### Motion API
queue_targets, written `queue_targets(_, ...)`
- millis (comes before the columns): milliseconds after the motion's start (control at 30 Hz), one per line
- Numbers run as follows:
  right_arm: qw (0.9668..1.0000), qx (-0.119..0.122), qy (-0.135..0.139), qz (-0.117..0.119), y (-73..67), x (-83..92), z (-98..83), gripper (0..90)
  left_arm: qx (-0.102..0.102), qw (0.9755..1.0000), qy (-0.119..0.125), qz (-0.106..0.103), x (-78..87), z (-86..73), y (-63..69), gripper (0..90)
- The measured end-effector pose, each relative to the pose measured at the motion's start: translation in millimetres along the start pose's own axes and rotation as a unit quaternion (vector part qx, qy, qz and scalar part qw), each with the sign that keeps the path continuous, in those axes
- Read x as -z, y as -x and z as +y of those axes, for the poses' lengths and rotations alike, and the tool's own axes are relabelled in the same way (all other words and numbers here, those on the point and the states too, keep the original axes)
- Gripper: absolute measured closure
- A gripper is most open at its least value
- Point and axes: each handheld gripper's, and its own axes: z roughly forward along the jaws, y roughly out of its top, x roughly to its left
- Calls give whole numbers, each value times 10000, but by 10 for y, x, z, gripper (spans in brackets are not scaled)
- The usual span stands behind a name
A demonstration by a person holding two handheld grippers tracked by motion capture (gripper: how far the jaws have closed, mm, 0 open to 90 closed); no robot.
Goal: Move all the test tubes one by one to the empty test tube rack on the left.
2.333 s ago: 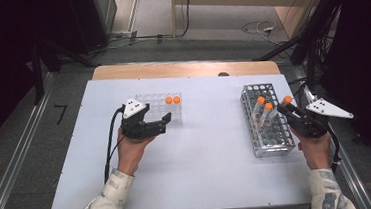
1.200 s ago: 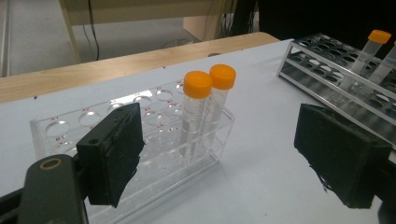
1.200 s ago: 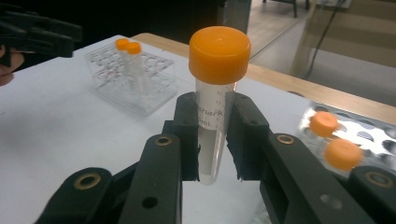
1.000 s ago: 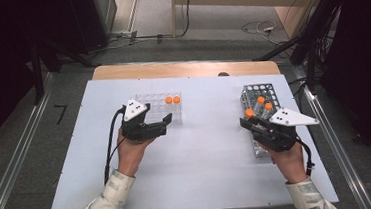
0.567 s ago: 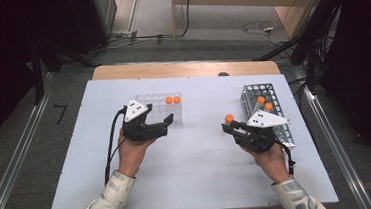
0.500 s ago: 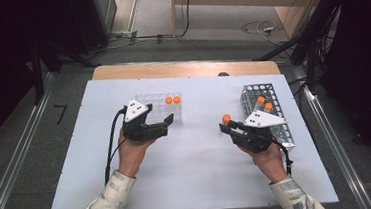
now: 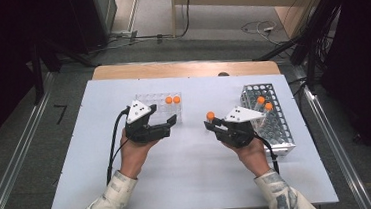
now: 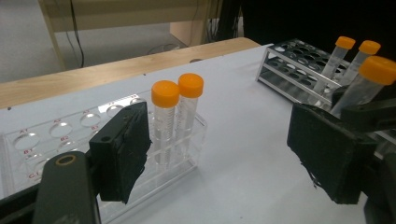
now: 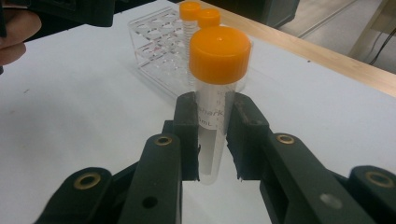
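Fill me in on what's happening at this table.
A person is moving orange-capped tubes between racks. The right gripper is shut on one orange-capped tube, held above the white table between the metal rack and the clear rack. The left gripper sits beside the clear rack, jaws apart and just closing a little, nothing between them.

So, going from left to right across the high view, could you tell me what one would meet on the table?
Left gripper → clear rack → tube in the right gripper → metal rack.
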Motion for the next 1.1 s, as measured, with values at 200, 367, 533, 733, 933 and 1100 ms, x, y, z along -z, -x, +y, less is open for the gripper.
queue_targets(200,9999,48,-99,87,-90,-159,52,723,-67,9998,-5,-160,-17,0,76,232)
queue_targets(367,9995,105,-197,237,-185,-303,74,722,-140,9995,-52,-272,-41,-10,138,245)
queue_targets(533,9989,136,-273,342,-266,-426,120,722,-184,9991,-107,-374,-69,-25,188,259)
queue_targets(733,9984,182,-301,448,-350,-521,156,722,-44,9985,-114,-530,-86,-30,176,266)
queue_targets(933,9981,185,-300,499,-384,-554,164,722,-154,9987,-32,-478,-68,-27,192,315)
queue_targets(1100,9982,162,-284,504,-391,-555,172,722,-72,9986,-82,-526,-92,-40,188,318)
